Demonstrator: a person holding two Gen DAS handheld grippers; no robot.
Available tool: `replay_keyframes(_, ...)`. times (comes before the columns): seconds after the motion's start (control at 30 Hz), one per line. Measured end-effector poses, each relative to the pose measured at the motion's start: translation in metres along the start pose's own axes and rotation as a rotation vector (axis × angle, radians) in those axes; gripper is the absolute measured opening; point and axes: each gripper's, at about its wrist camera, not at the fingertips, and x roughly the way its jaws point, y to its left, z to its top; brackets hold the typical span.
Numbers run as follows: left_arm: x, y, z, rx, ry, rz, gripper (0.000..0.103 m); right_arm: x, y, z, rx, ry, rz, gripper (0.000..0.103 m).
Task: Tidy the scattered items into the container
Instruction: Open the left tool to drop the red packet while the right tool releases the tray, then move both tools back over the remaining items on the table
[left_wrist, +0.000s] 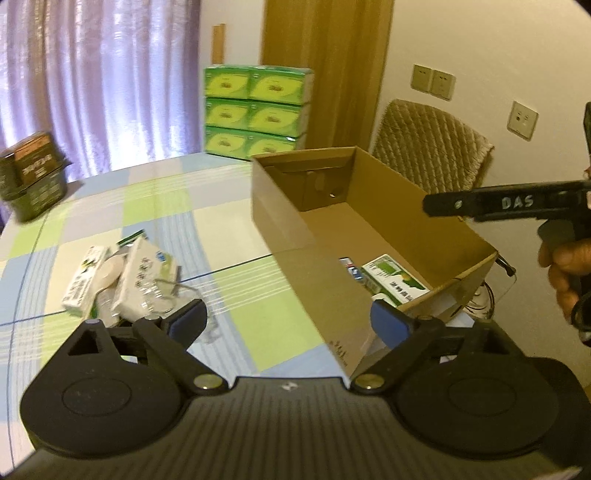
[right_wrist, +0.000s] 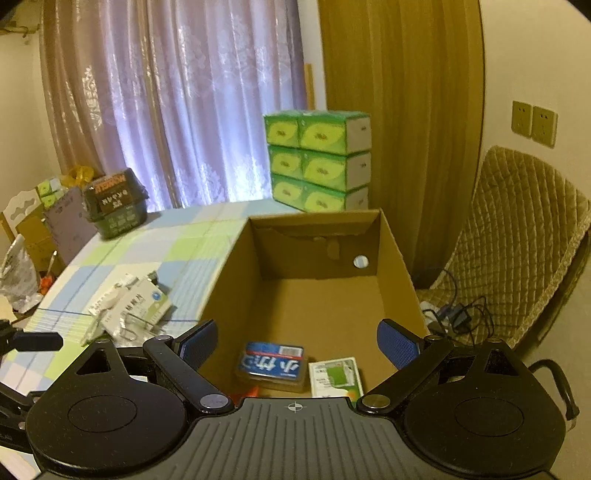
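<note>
Clearly, from the left wrist view, the left gripper (left_wrist: 290, 319) hangs empty with its blue-padded fingers spread wide, poised above the checked tablecloth (left_wrist: 236, 288) between the pile of scattered items (left_wrist: 122, 280) and the cardboard box (left_wrist: 354, 229). That pile, small white packets and a clear wrapper lying jumbled together, sits just left of the gripper's left finger, outside the box. Inside the box a green-and-white packet (left_wrist: 395, 282) lies near the front wall. At the right edge a hand (left_wrist: 565, 266) holds the other tool's handle.

Seen from the right wrist view, the right gripper (right_wrist: 299, 341) is also spread and holds nothing, hovering over the box's open top. Below it rest a blue packet (right_wrist: 273, 363) and the green-and-white one, so part of the tidying looks done. The pile lies to the left on the cloth.

My reading is that a pick from the pile comes next, likely by the left gripper: it needs to swing left, drop over one packet and close squarely, since the overlapping items may slide.
</note>
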Motion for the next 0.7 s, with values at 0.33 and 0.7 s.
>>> replay_keyframes(0.33, -0.040, 0.046, -0.030, -0.053, -0.014, 0.089, 0.100, -0.013, 0.062, 0.004, -0.091, -0.025, 0.093, 0.098)
replay_keyframes(0.7, -0.072, 0.112, -0.066, -0.142, -0.002, 0.195, 0.101, 0.010, 0.138, -0.014, -0.212, 0.024, 0.214, 0.098)
